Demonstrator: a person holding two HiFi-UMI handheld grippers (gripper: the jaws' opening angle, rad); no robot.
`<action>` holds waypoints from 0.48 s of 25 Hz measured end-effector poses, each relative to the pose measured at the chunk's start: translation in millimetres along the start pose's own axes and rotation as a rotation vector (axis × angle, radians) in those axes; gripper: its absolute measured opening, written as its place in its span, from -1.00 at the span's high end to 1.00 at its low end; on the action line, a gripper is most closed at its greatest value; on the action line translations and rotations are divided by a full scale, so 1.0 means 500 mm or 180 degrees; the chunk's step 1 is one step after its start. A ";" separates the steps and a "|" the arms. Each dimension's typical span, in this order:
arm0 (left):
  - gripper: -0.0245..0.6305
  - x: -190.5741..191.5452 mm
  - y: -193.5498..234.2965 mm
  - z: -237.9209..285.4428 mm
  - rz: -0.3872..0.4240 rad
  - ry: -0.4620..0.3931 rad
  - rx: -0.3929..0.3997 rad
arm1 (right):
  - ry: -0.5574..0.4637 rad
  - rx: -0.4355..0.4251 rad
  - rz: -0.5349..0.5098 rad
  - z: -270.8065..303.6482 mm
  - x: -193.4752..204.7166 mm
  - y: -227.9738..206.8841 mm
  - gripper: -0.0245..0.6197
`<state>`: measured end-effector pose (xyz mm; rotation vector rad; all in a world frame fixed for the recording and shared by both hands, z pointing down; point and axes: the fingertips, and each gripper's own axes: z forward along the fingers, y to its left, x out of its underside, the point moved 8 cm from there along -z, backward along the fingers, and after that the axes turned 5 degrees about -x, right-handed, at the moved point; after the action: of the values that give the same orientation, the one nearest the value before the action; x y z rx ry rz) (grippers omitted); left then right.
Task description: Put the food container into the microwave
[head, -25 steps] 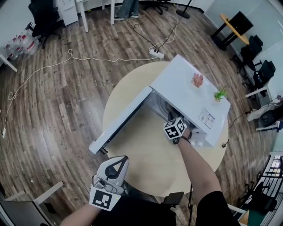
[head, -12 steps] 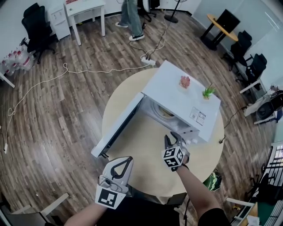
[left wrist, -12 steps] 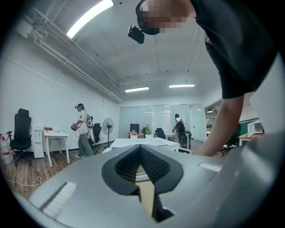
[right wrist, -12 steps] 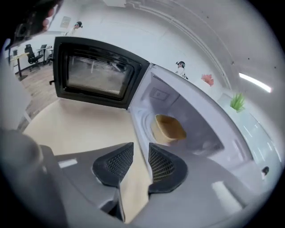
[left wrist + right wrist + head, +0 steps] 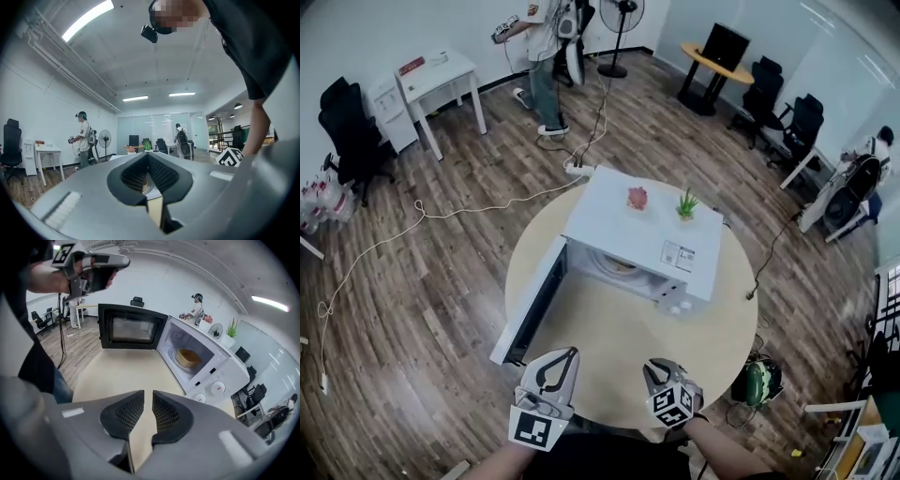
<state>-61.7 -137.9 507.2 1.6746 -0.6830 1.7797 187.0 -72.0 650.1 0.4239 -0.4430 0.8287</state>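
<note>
we log both grippers at the near edge of the round table, neither touching it. left gripper: jaw tips together, nothing between them, pointing level. right gripper: tilted down toward the tabletop, jaws just been closing, now a narrow gap with nothing in it.

beyond them stands the white microwave, on the far half of the table. its door hangs wide open, swung out to the left and reaching toward the near left edge of the table. the food container, a tan bowl, sits inside the cavity on the turntable, well apart from both grippers.

on the microwave's top we note a small green plant and a pink object beside it. far left: a white desk and a standing person.
</note>
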 end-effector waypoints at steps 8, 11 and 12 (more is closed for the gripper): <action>0.93 -0.061 -0.031 0.016 0.0333 -0.0266 0.0216 | -0.0426 -0.0547 0.0530 -0.115 -0.051 0.051 0.85; 0.93 -0.074 -0.036 0.009 0.0195 -0.0146 0.0194 | -0.0847 -0.0572 0.0660 -0.179 -0.100 0.044 0.87; 0.93 -0.081 -0.037 0.008 0.0201 -0.0143 0.0198 | -0.1006 -0.0555 0.0704 -0.201 -0.115 0.038 0.88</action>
<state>-44.2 -131.1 466.7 1.7567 -0.7143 1.8292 159.1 -42.7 539.9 0.3481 -0.8609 0.9313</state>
